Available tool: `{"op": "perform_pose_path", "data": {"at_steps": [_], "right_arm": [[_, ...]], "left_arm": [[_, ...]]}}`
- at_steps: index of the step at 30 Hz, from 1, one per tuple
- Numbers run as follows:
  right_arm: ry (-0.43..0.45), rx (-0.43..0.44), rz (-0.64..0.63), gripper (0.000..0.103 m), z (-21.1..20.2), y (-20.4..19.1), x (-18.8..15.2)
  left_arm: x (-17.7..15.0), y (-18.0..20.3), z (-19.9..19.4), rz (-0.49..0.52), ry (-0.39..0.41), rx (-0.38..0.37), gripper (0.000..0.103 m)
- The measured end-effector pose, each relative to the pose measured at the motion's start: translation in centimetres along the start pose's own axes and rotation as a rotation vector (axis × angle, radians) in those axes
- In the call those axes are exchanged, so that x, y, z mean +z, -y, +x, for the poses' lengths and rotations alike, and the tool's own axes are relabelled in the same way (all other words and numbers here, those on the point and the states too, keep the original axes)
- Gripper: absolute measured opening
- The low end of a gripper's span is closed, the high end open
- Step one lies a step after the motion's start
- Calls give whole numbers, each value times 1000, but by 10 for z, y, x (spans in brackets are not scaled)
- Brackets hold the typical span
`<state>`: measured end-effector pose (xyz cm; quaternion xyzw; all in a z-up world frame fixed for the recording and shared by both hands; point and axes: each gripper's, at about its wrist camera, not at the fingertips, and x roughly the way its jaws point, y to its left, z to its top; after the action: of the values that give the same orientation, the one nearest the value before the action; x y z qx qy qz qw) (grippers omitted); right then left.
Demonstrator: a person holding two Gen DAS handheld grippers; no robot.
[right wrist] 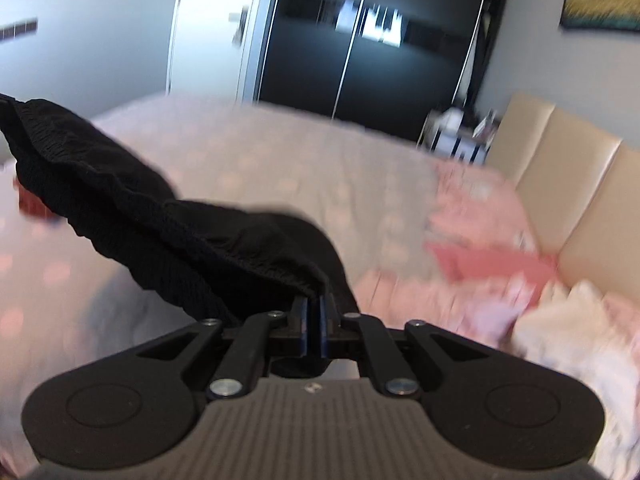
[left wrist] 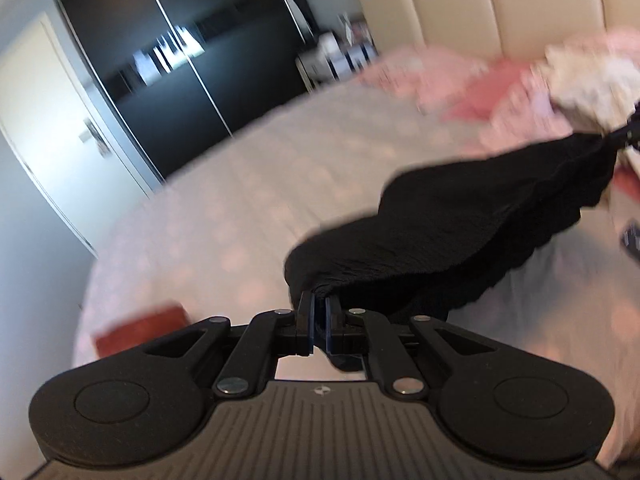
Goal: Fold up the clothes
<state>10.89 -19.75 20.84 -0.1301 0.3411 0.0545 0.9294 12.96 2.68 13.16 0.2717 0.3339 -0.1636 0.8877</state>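
A black ribbed garment [left wrist: 460, 220] hangs stretched in the air above the bed between my two grippers. My left gripper [left wrist: 319, 308] is shut on one end of it. My right gripper [right wrist: 314, 306] is shut on the other end of the garment [right wrist: 168, 224]. In the left wrist view the right gripper's tip [left wrist: 628, 128] shows at the far right edge, pinching the cloth. The garment sags in folds between the two grips. Both views are motion-blurred.
A white bedspread with pale pink dots [left wrist: 260, 200] lies below. A pile of pink, red and cream clothes [left wrist: 520, 84] sits by the beige padded headboard [left wrist: 500, 4]. A reddish folded item [left wrist: 140, 332] lies near the bed's edge. A dark wardrobe [right wrist: 380, 60] stands behind.
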Motion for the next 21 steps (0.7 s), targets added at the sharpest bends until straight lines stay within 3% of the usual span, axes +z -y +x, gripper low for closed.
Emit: {"op": "perform_pose_path", "data": {"at_steps": [4,6,9,14,15,18,21], "right_arm": [[-193,37,-24,7,51,-25,-77],[-276,56,-36,7,70,-39,-111],[-329,54,-72,7,81,-51,-147],[-277,38,-139,11,86,-55,-164],[-265,34,-152,14,87,-56,-166],[-214,4,-254,38,85,-64,-172],[-152,-41,-398,40,81,-74,-173]], "left_arm": [[-79,47,66,2,-151,-85,3],[-109,66,86,1,-192,-103,3],[-137,79,99,-3,-206,-107,3],[-142,84,98,36,-149,-57,6],[-145,85,99,20,-152,-56,10],[-151,84,100,-52,-169,-58,25],[-153,80,100,-141,-206,-83,32]]}}
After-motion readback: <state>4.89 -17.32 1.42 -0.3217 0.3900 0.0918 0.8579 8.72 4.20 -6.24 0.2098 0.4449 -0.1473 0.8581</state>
